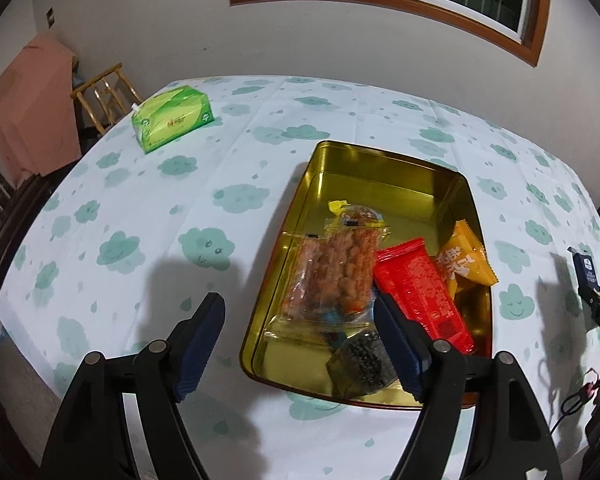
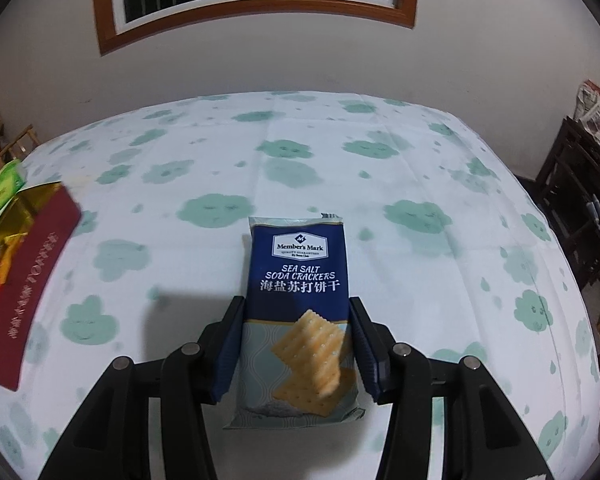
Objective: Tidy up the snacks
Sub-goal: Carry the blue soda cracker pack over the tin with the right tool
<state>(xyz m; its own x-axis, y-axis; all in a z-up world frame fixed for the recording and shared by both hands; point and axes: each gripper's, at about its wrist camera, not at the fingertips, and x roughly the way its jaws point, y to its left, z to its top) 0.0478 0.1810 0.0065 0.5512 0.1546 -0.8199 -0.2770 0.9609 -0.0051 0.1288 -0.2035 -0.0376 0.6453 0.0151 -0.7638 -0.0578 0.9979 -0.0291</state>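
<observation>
Left wrist view: my left gripper (image 1: 300, 340) hangs with jaws spread wide and empty over the near edge of the gold tin (image 1: 380, 168) at frame centre, where a peanut bag (image 1: 340, 268), red packet (image 1: 416, 288) and yellow packet (image 1: 466, 264) already lie.

Right wrist view: my right gripper (image 2: 296, 344) has its jaws clamped on the cracker pack (image 2: 298, 312), centre frame above the worktop (image 2: 420, 184); I'd judge it's bound for the tin at left.
</observation>
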